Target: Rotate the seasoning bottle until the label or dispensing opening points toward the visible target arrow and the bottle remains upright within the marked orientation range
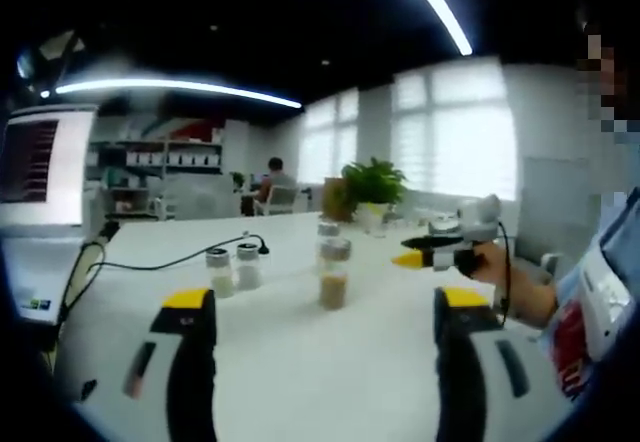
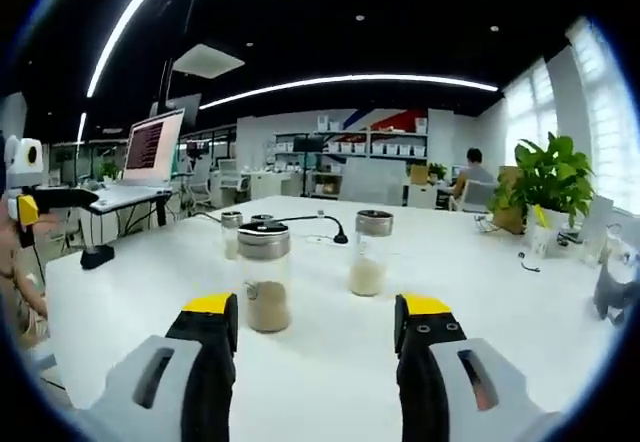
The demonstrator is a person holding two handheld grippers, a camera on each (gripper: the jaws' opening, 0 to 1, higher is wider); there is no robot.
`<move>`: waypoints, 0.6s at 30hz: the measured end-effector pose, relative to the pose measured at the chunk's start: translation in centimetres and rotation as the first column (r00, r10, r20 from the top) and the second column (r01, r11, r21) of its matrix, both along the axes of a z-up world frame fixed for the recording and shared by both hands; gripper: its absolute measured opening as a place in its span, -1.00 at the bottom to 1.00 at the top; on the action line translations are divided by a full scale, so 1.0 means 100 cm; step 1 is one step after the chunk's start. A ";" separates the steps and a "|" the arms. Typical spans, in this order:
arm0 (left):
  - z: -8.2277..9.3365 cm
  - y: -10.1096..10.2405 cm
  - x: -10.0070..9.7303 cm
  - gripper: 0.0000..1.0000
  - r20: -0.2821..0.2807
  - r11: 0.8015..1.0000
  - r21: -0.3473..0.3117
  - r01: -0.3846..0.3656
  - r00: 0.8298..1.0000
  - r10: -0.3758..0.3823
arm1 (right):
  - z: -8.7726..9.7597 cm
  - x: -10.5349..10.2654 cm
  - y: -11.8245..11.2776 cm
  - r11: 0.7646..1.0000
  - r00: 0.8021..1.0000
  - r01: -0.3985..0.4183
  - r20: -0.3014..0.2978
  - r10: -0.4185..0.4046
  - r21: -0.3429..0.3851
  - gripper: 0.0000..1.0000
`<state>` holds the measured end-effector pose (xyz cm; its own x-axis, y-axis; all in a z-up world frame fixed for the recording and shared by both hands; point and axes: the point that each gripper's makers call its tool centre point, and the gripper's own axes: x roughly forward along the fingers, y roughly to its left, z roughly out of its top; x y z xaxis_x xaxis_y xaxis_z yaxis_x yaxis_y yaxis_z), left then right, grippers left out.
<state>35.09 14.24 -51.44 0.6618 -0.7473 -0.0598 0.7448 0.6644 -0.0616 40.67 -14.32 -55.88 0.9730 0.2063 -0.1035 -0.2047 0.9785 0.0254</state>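
My right gripper (image 2: 315,327) stands open with nothing between its jaws, just short of the nearest seasoning bottle (image 2: 264,277), which sits upright on the white table (image 2: 500,302). I judge this the approach step: no bottle is held yet, and next I must close on that bottle and twist it without tipping it. My left gripper (image 1: 325,312) is open too, further back. A second bottle (image 2: 369,252) stands beyond, then a potted plant (image 2: 548,184). I can make out no arrow, label or legible writing.
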 end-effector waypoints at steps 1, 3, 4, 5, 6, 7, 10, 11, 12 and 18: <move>0.000 -0.001 0.000 0.91 0.000 1.000 0.000 0.003 1.000 -0.003 | -0.001 -0.004 -0.007 1.000 1.000 -0.001 0.002 0.001 0.016 0.20; 0.000 -0.002 0.000 0.91 0.000 1.000 -0.001 0.003 1.000 -0.003 | -0.001 -0.013 -0.019 1.000 1.000 -0.012 0.003 0.012 0.023 0.17; -0.001 -0.002 0.000 0.91 0.000 1.000 -0.003 0.003 1.000 -0.003 | 0.001 -0.016 -0.018 0.998 0.999 -0.034 0.010 0.033 0.054 0.12; -0.001 -0.004 0.000 0.91 -0.003 1.000 -0.003 0.008 1.000 -0.008 | 0.006 -0.022 -0.017 0.995 0.998 -0.063 0.029 0.061 0.080 0.07; -0.003 -0.007 -0.002 0.91 -0.005 1.000 0.004 0.023 1.000 -0.023 | 0.009 -0.025 -0.022 0.993 0.998 -0.058 0.043 0.053 0.102 0.07; -0.003 -0.009 -0.003 0.91 -0.006 0.999 0.009 0.035 0.999 -0.035 | 0.011 -0.029 -0.027 0.994 0.998 -0.058 0.041 0.055 0.092 0.06; -0.001 -0.015 -0.006 0.91 0.004 0.999 -0.001 0.047 0.999 -0.047 | 0.027 -0.034 -0.036 0.993 0.991 -0.070 0.119 0.059 0.093 -0.08; -0.001 -0.016 -0.007 0.91 0.007 0.999 -0.003 0.050 0.999 -0.050 | 0.033 -0.036 -0.037 0.992 0.986 -0.092 0.146 0.079 0.088 -0.12; -0.001 -0.018 -0.007 0.91 0.009 0.998 -0.004 0.056 0.998 -0.056 | 0.035 -0.039 -0.040 0.990 0.985 -0.092 0.153 0.075 0.106 -0.13; -0.003 -0.025 -0.007 0.91 0.000 0.998 -0.014 0.067 0.998 -0.067 | 0.034 -0.046 -0.055 0.996 0.981 -0.063 0.190 0.050 0.067 -0.01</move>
